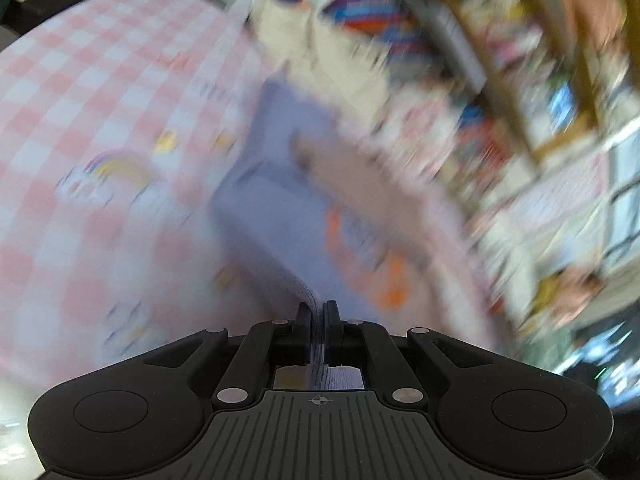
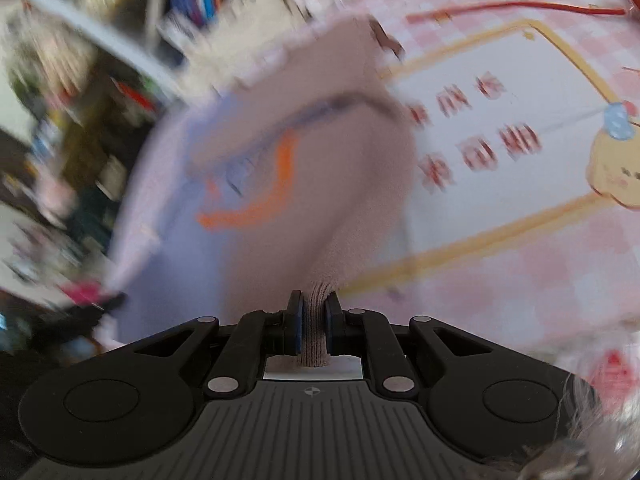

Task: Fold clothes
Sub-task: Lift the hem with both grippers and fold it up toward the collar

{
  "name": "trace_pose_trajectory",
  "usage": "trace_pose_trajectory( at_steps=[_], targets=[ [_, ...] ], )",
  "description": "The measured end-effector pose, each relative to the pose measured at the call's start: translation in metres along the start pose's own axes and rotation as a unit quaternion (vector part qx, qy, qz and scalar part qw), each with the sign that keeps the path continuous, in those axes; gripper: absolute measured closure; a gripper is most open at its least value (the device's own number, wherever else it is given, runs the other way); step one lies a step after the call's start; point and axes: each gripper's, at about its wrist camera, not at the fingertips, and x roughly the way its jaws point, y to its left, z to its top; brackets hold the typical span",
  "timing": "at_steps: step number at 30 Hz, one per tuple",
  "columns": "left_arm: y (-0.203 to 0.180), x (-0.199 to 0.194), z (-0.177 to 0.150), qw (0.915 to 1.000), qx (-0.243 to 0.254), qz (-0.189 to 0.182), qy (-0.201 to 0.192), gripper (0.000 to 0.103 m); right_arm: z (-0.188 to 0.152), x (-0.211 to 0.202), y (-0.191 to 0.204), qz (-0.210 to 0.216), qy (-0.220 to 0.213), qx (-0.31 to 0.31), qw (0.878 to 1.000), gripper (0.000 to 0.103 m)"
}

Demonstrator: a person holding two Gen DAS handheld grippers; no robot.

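Observation:
A knit garment, lilac-blue (image 1: 272, 200) with a beige-pink part and orange markings, is stretched between my two grippers above a pink checked cloth. My left gripper (image 1: 319, 312) is shut on its lilac-blue edge. My right gripper (image 2: 314, 312) is shut on a beige-pink ribbed edge of the same garment (image 2: 320, 200). Both views are blurred by motion, so the garment's shape is unclear.
The surface is a pink-and-white checked cloth (image 1: 100, 80) with rainbow and cartoon prints, and a white panel with red characters (image 2: 500, 128). Cluttered shelves with colourful items (image 1: 520, 80) stand past the far edge. A red cord (image 2: 520, 8) lies at the back.

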Motion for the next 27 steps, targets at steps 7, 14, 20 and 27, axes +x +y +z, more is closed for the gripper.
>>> trace_pose_trajectory(
  at_steps=[7, 14, 20, 27],
  targets=[
    [-0.01, 0.007, 0.058, 0.9884, -0.062, -0.079, -0.114, 0.099, 0.071, -0.002, 0.01, 0.127, -0.128, 0.072, 0.981, 0.093],
    [-0.015, 0.041, 0.117, 0.985, -0.078, -0.053, -0.145, 0.099, 0.135, 0.025, 0.014, 0.108, -0.179, 0.091, 0.974, 0.093],
    [-0.011, 0.082, 0.143, 0.9895, -0.073, -0.007, -0.124, 0.099, 0.171, 0.071, 0.004, 0.056, -0.173, 0.113, 0.977, 0.093],
    [0.005, 0.122, 0.158, 0.9922, -0.076, 0.056, -0.081, 0.093, 0.189, 0.119, -0.014, 0.013, -0.15, 0.134, 0.979, 0.09]
  ],
)
